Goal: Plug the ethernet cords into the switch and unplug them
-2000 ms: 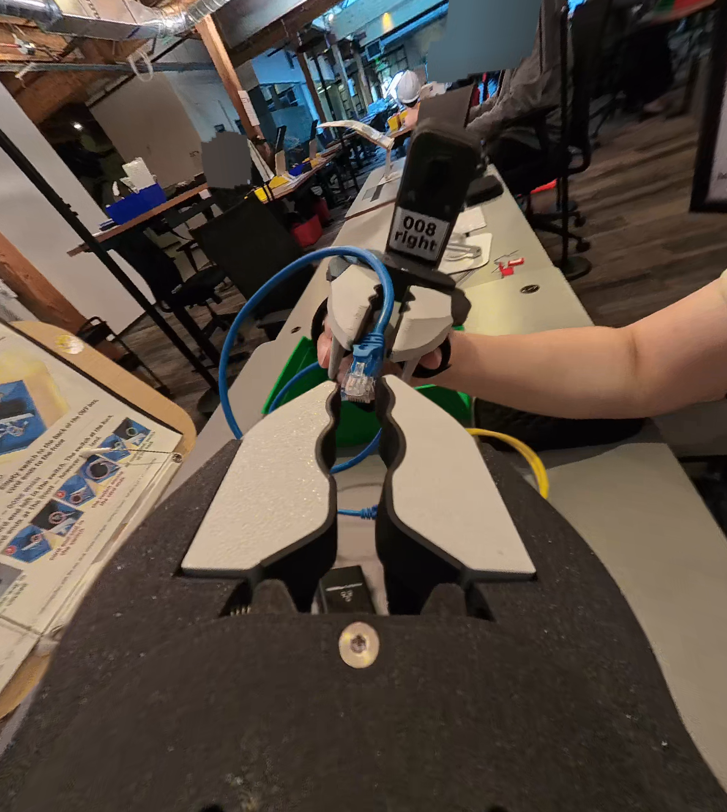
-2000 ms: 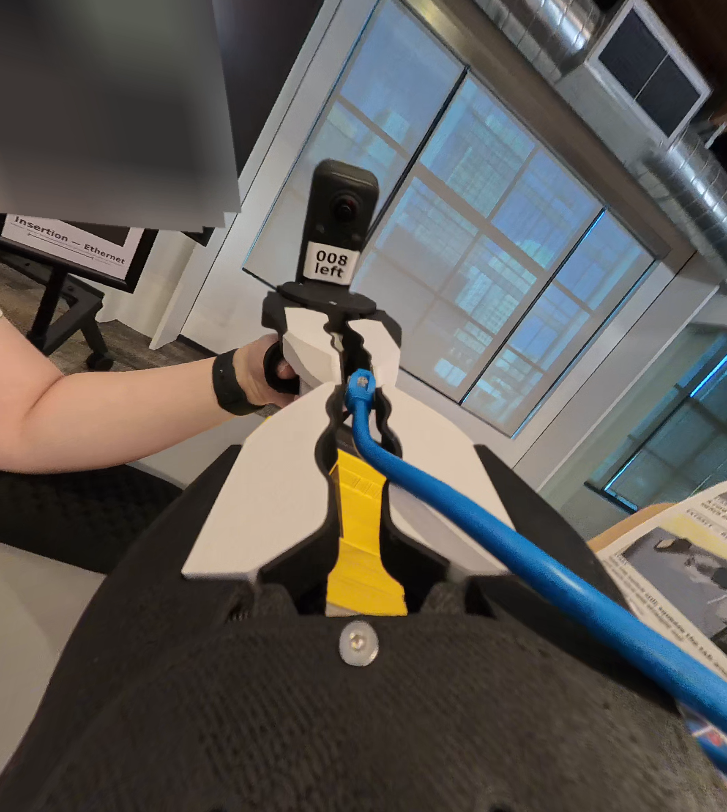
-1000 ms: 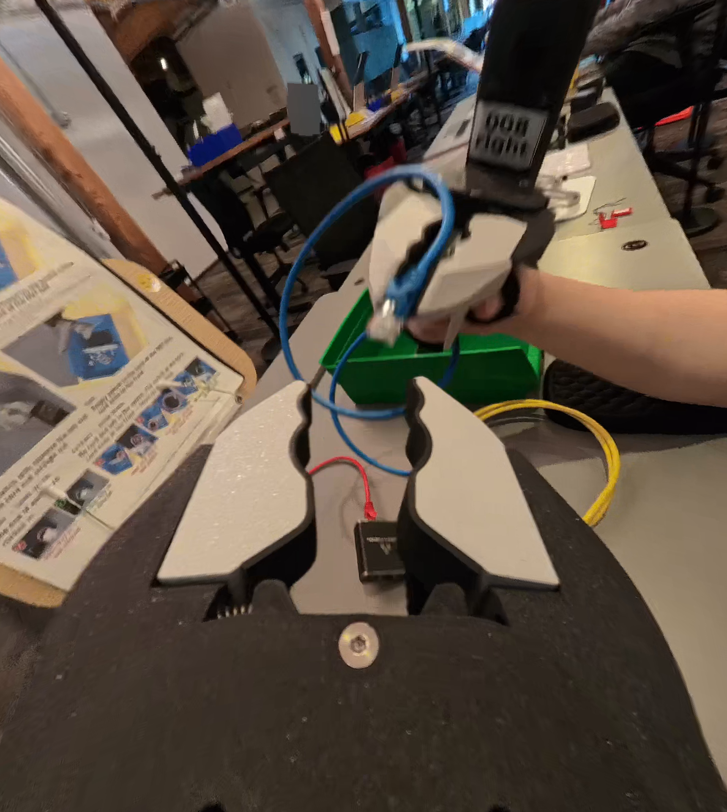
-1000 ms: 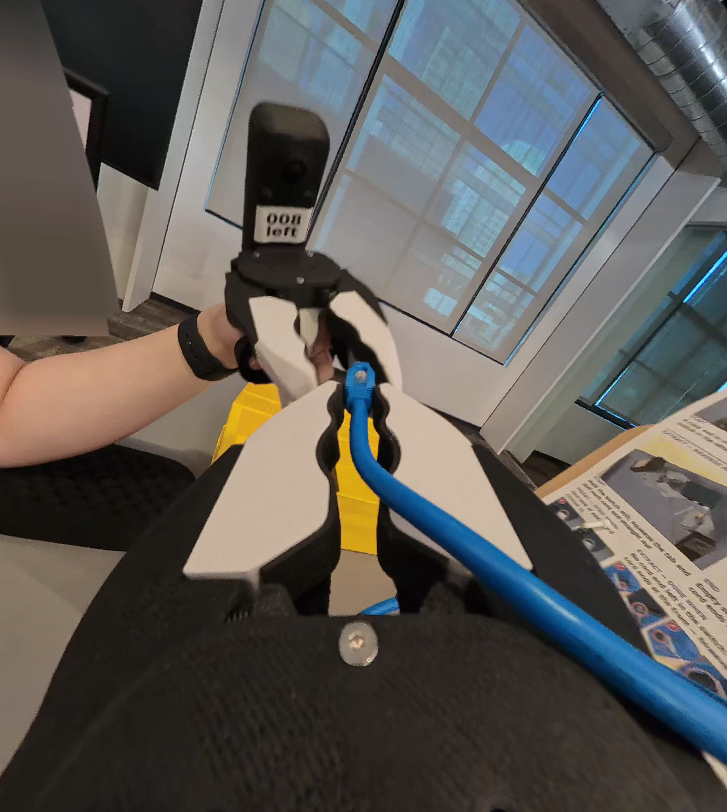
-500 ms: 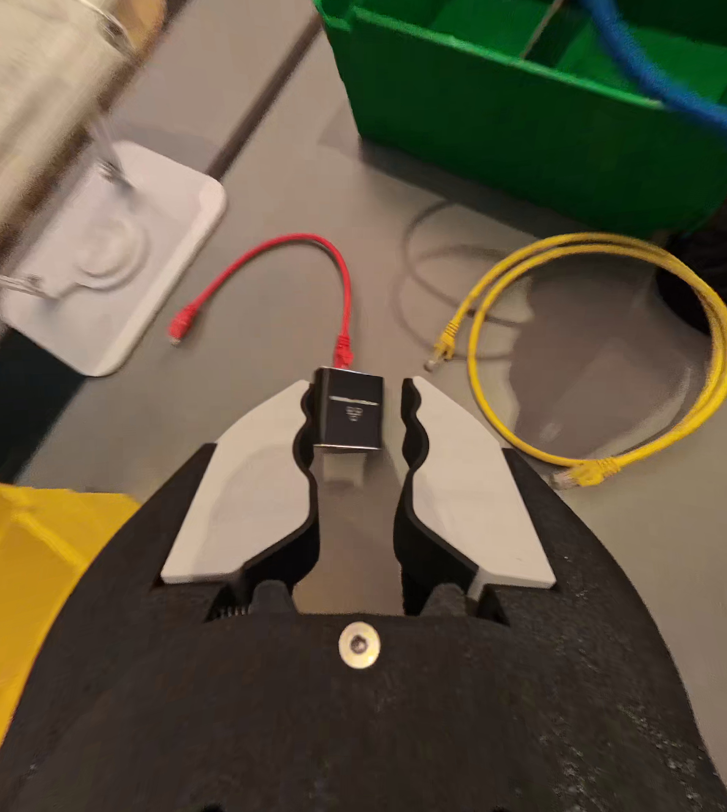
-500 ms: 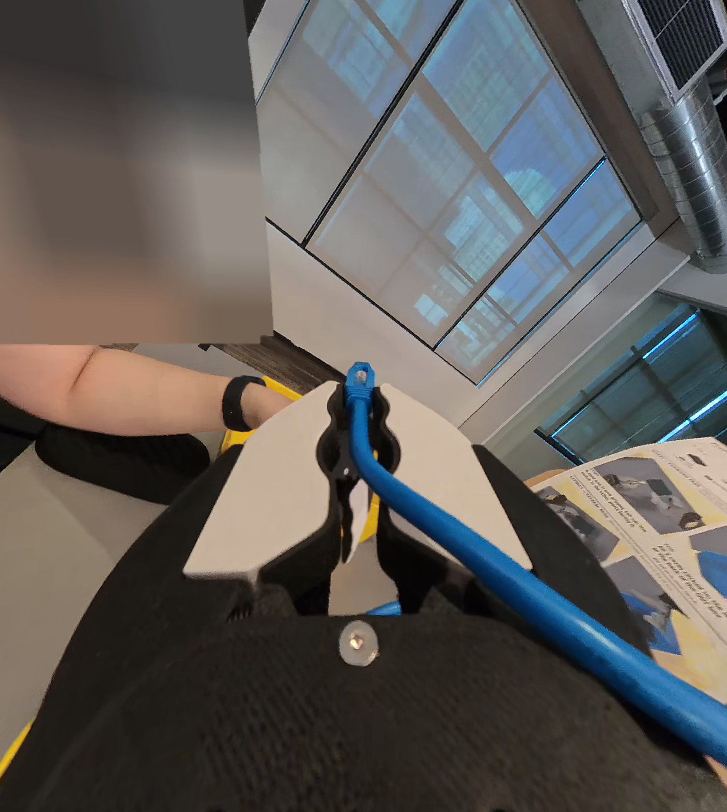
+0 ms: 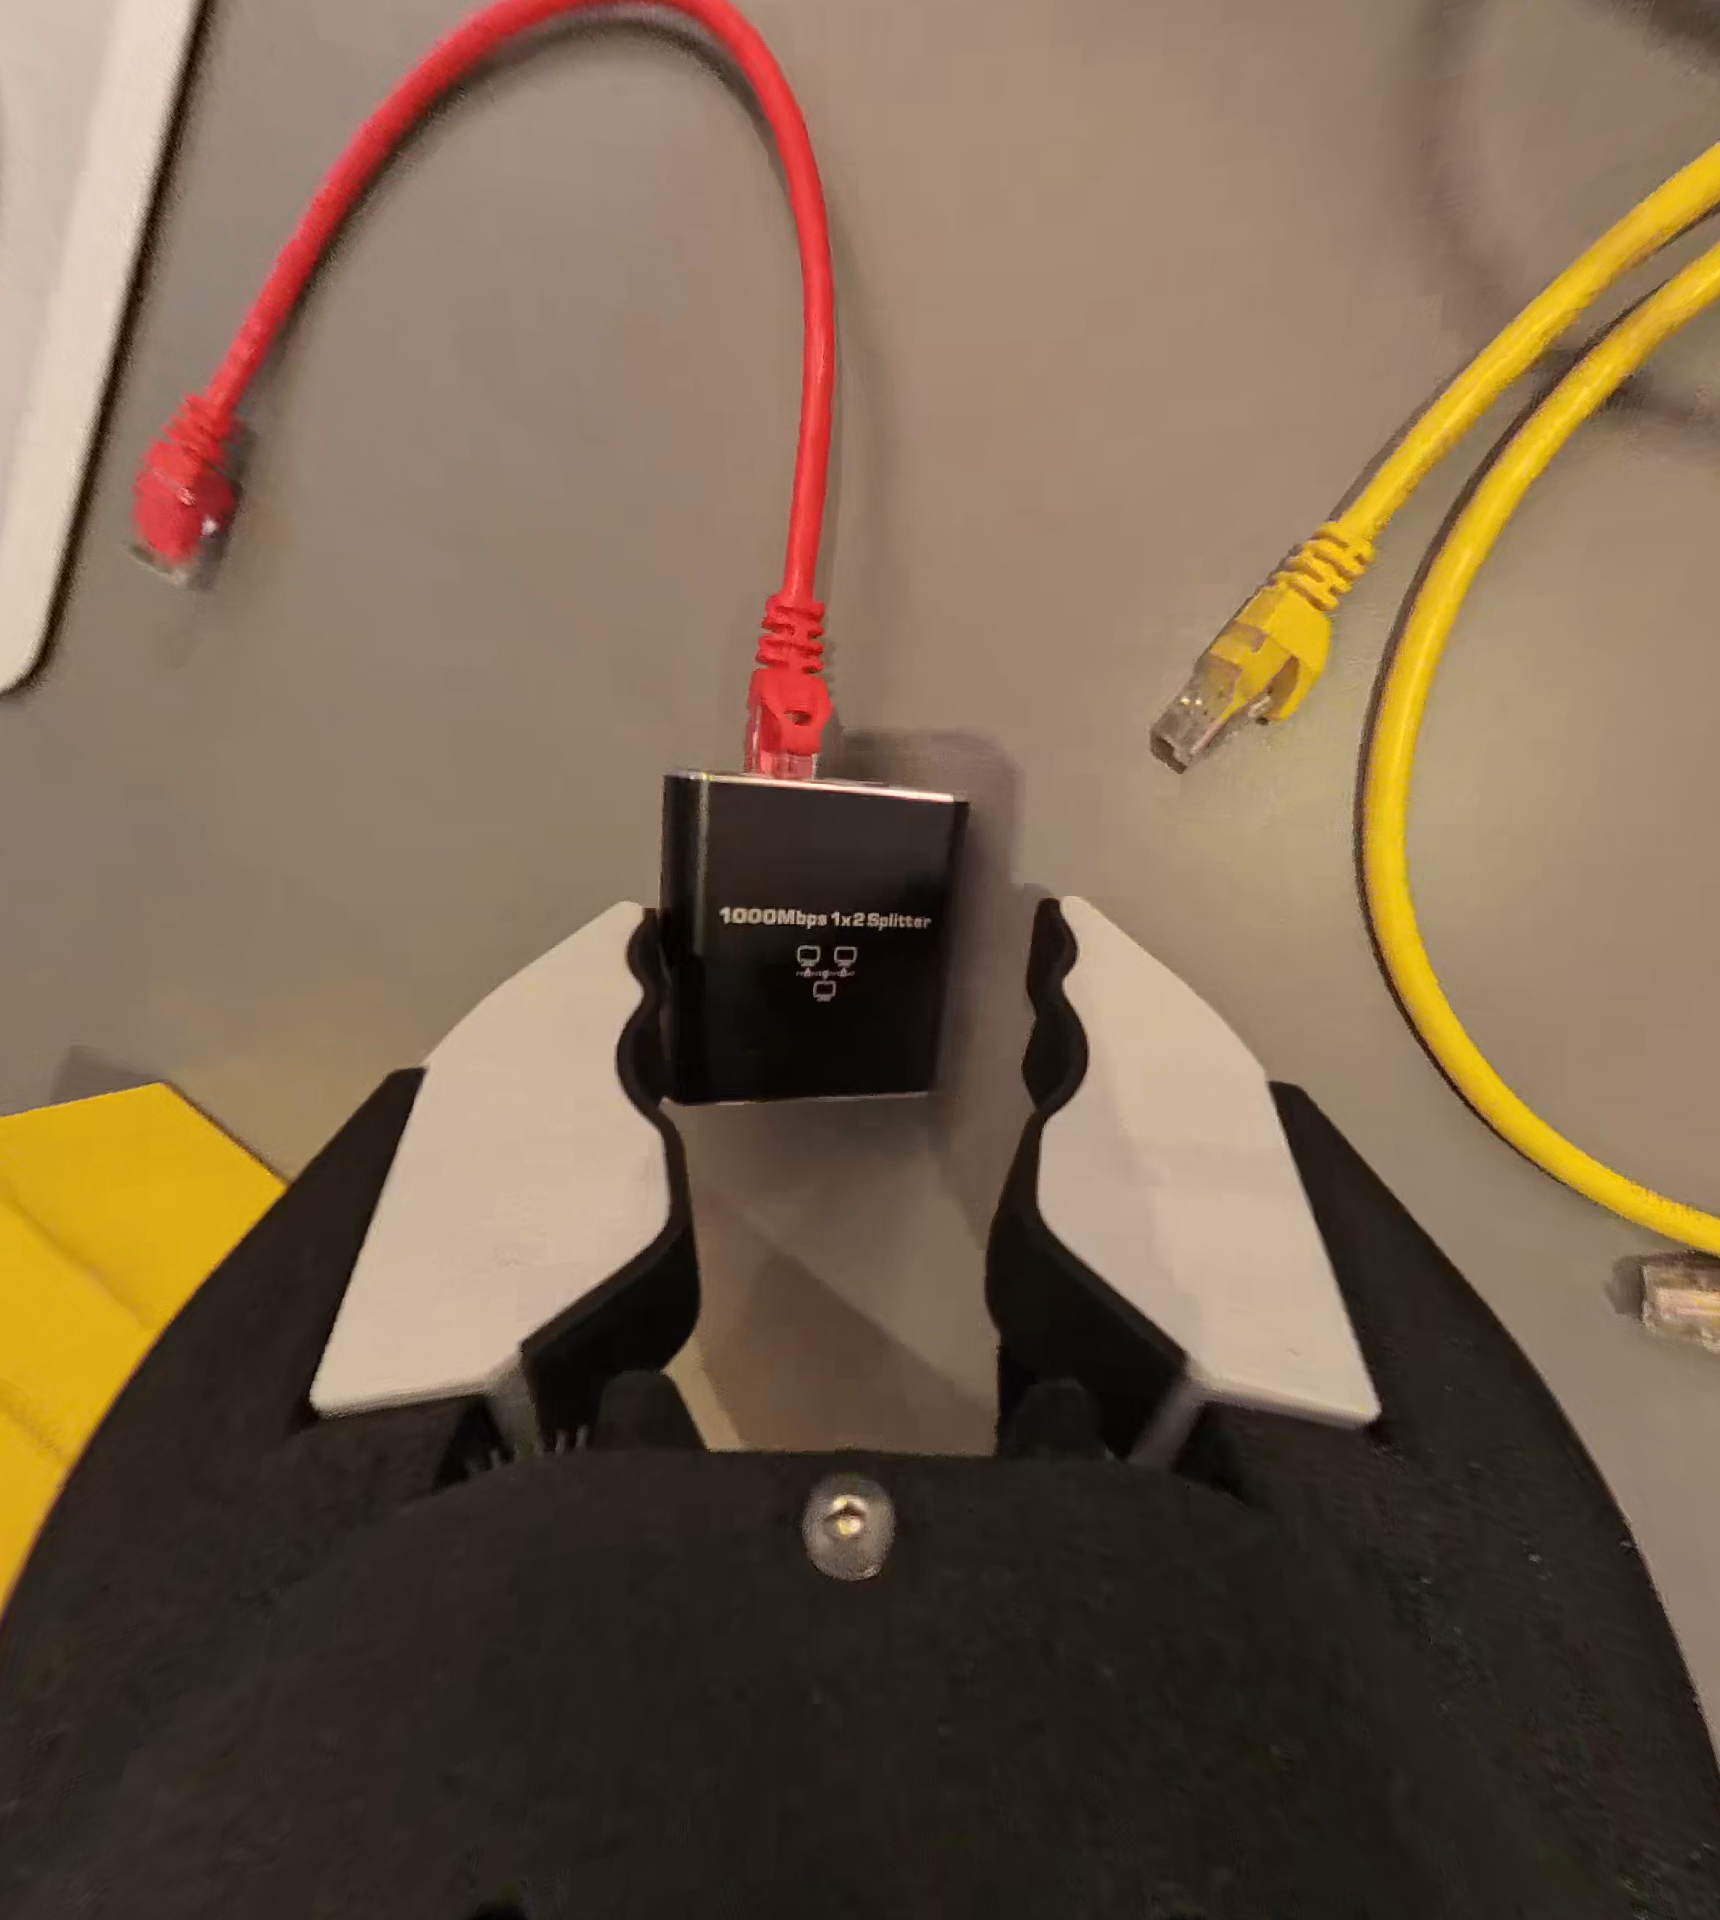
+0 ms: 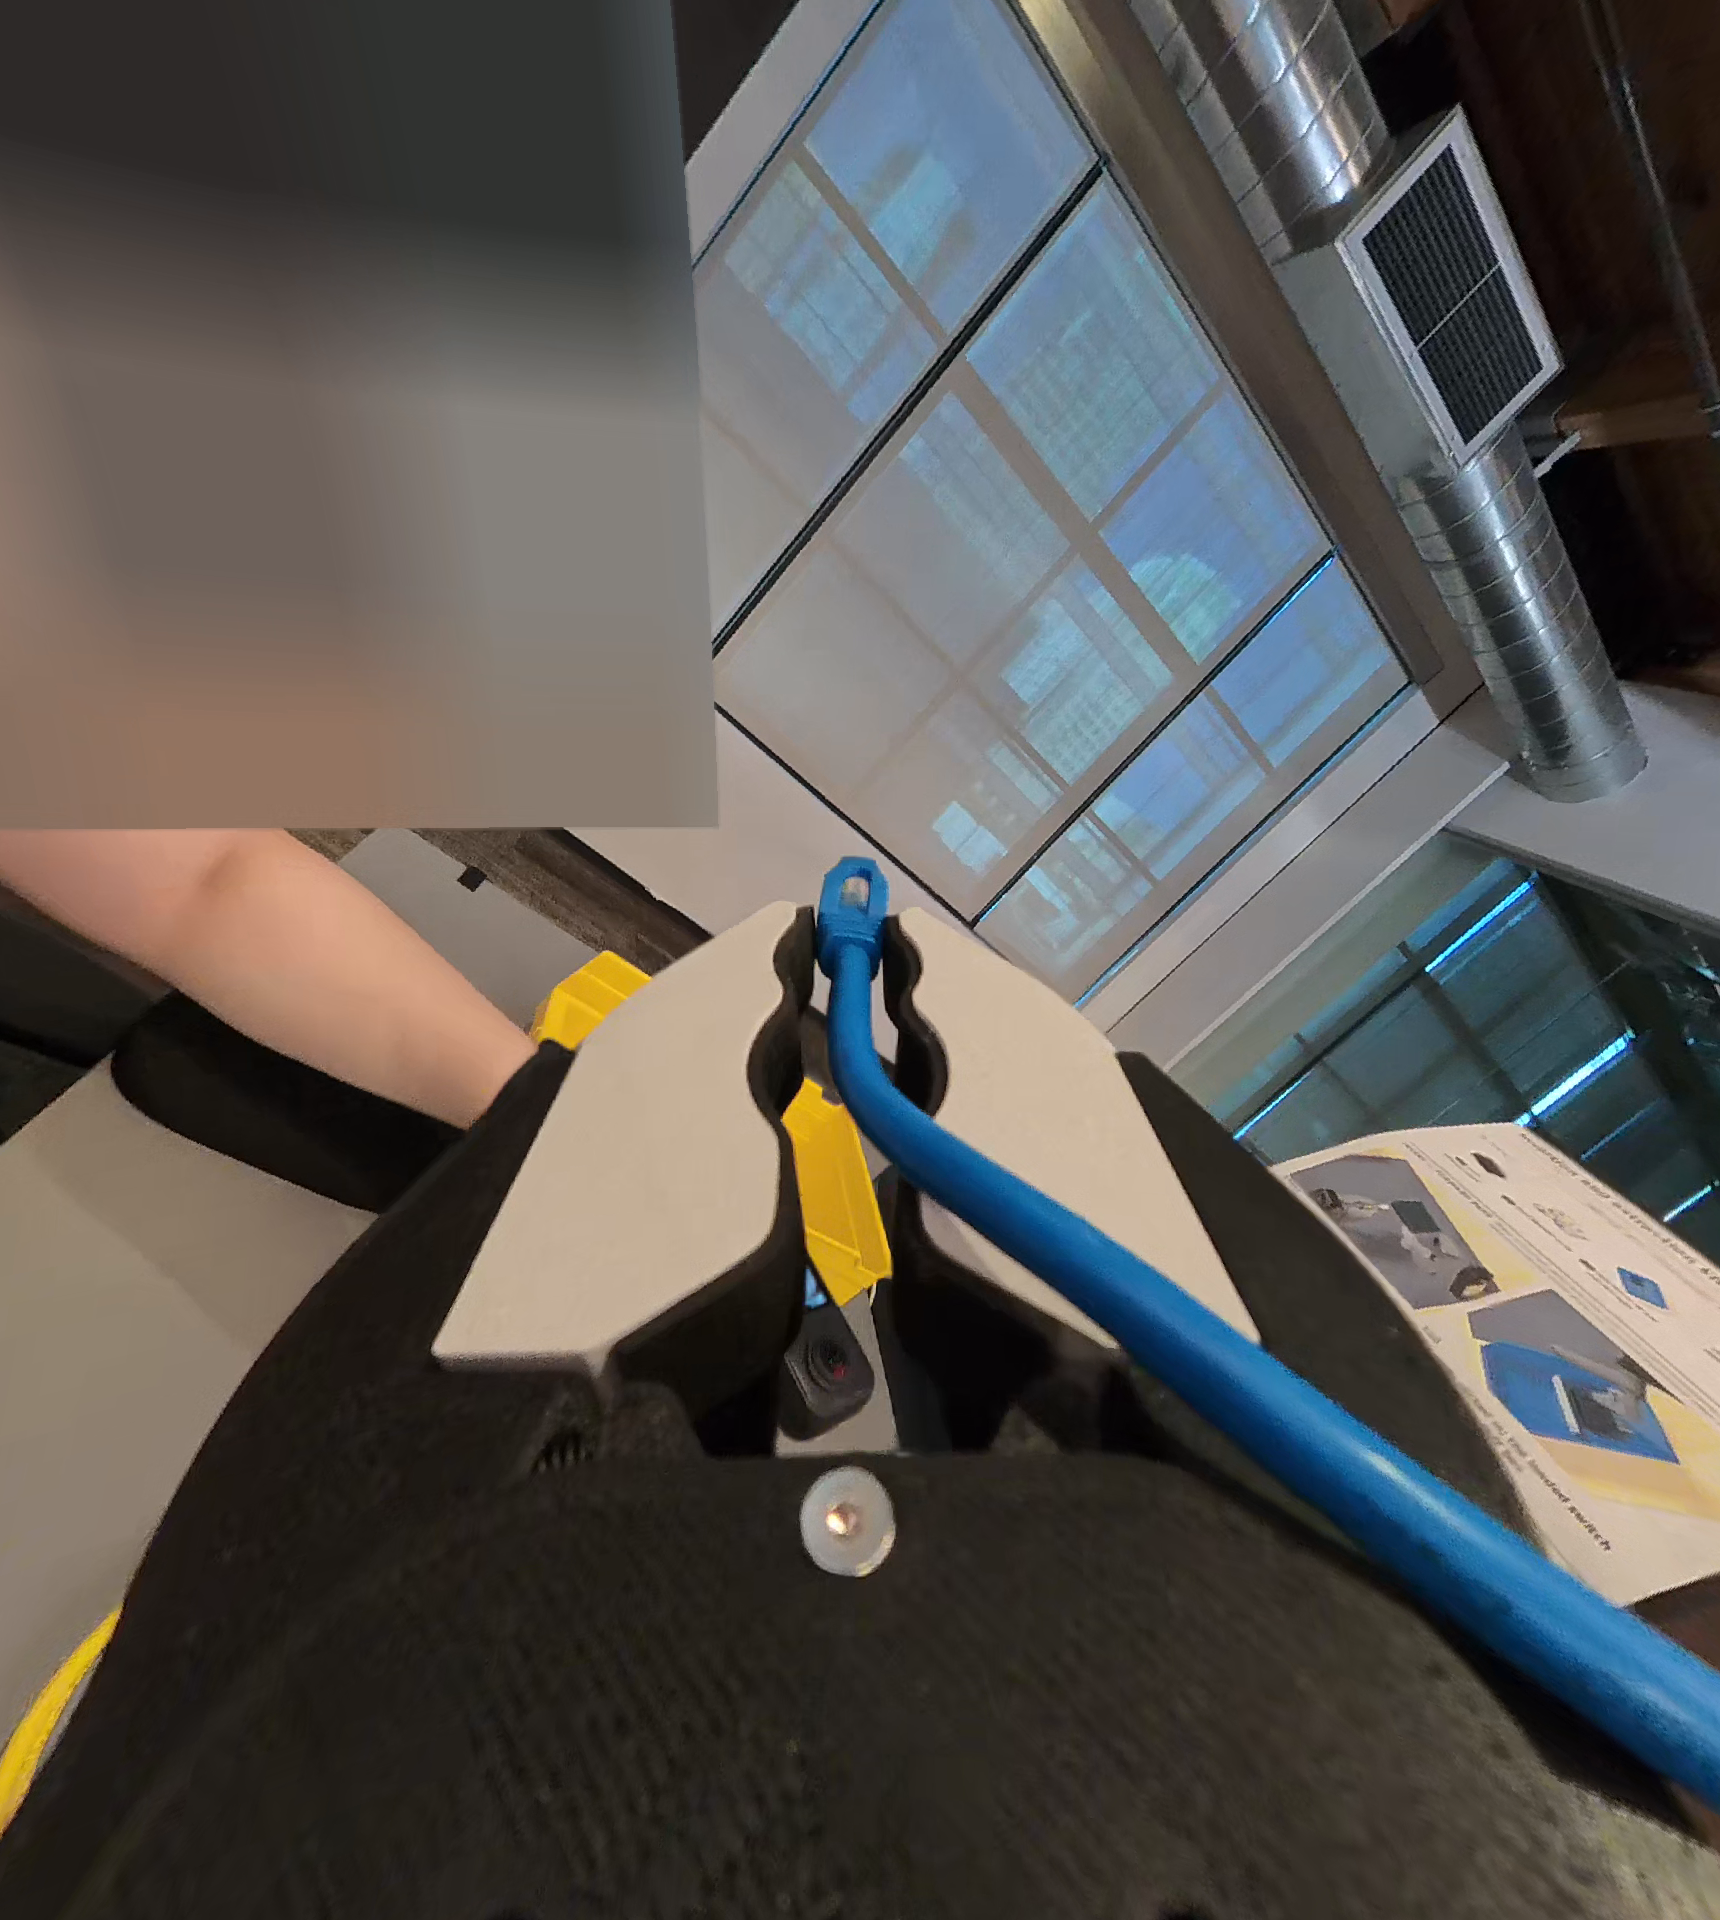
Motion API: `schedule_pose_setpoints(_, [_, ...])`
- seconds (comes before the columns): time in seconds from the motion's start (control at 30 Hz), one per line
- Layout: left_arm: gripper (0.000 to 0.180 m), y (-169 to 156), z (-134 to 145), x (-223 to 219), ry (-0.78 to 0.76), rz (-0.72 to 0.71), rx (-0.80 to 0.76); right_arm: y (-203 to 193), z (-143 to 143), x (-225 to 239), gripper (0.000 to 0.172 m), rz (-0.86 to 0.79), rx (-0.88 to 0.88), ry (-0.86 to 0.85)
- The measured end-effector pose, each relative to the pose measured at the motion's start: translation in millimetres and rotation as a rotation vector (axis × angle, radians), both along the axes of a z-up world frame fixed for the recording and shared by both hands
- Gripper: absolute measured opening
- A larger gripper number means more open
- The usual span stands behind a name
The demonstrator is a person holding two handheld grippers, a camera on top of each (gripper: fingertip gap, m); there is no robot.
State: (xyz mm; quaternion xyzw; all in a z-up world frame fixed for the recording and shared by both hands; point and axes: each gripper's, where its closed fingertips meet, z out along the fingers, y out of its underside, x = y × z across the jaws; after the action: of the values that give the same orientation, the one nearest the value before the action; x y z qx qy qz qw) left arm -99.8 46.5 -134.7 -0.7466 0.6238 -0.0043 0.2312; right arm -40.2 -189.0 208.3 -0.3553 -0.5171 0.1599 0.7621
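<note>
Left gripper (image 7: 840, 914): jaws wide, straddling the black switch (image 7: 814, 935) on the grey table (image 7: 523, 623); left pad at its side, right pad clear of it. Red cord (image 7: 814, 312) plugged in.
Right gripper (image 8: 848, 920): narrow, clamped on the blue cord (image 8: 848, 914) behind its plug.
Yellow cord (image 7: 1396, 779): loose beside the switch.

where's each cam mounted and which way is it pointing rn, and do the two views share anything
Left wrist view: sits on the left gripper, looking steeply down at the grey table; its open fingers straddle the black switch, which has the red cord plugged in; yellow cord alongside.
Right wrist view: sits on the right gripper, tilted up toward windows and ductwork; its fingers clamp the blue cord; a forearm shows.
Shared: the yellow bin and the table.
</note>
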Motion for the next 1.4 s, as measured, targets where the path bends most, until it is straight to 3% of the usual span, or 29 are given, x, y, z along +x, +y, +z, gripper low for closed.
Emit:
schedule_pose_setpoints(0.03, [0.065, 2, -4, 0, 0.004, 0.017, -0.007, -3, 1, 2, 0.013, 0.001, 0.011, 0.007])
schedule_pose_setpoints(0.07, [0.056, 4, -6, -1, 0.011, 0.035, 0.005, -5, 2, 5, 0.013, -0.003, 0.020, 0.015])
schedule_pose_setpoints(0.17, [0.056, 3, -9, -9, 0.012, 0.125, -0.006, -12, 3, 11, 0.013, 0.015, 0.031, 0.025])
schedule_pose_setpoints(0.23, [0.056, -1, -9, -19, -0.007, 0.292, -0.068, -14, 4, 16, 0.013, 0.019, 0.033, 0.037])
schedule_pose_setpoints(0.37, [0.056, -26, -12, -14, -0.265, 0.606, -0.415, -11, 4, 22, 0.013, 0.007, 0.020, 0.044])
schedule_pose_setpoints(0.43, [0.053, -41, -5, 7, -0.469, 0.639, -0.638, -9, 3, 22, 0.013, 0.006, 0.016, 0.042])
schedule_pose_setpoints(0.5, [0.047, -58, 9, 23, -0.578, 0.541, -0.788, -9, 1, 21, 0.013, 0.014, 0.017, 0.036])
schedule_pose_setpoints(0.57, [0.054, -67, 12, 22, -0.540, 0.448, -0.768, -7, 0, 20, 0.013, 0.014, 0.011, 0.035])
schedule_pose_setpoints(0.67, [0.059, -58, 20, 9, -0.447, 0.309, -0.519, -2, -2, 21, 0.013, -0.005, 0.005, 0.025])
schedule_pose_setpoints(0.83, [0.075, -48, 54, 5, -0.170, -0.172, 0.013, 1, -6, 23, 0.013, -0.013, 0.002, 0.010])
schedule_pose_setpoints(0.93, [0.077, -52, 55, 16, -0.082, -0.453, 0.147, 2, -8, 24, 0.013, -0.030, 0.001, -0.005])
schedule_pose_setpoints(1.1, [0.073, -45, 34, 26, 0.024, -0.772, 0.198, 11, -14, 28, 0.013, -0.098, -0.022, -0.031])
schedule_pose_setpoints(1.2, [0.088, -46, 21, 30, 0.083, -0.809, 0.094, 18, -16, 33, 0.013, -0.129, -0.038, -0.030])
schedule_pose_setpoints(1.33, [0.067, -45, 4, 32, 0.106, -0.774, 0.003, 28, -19, 40, 0.013, -0.169, -0.064, -0.024])
schedule_pose_setpoints(1.4, [0.072, -43, -2, 34, 0.089, -0.757, 0.000, 31, -20, 43, 0.013, -0.181, -0.072, -0.024])
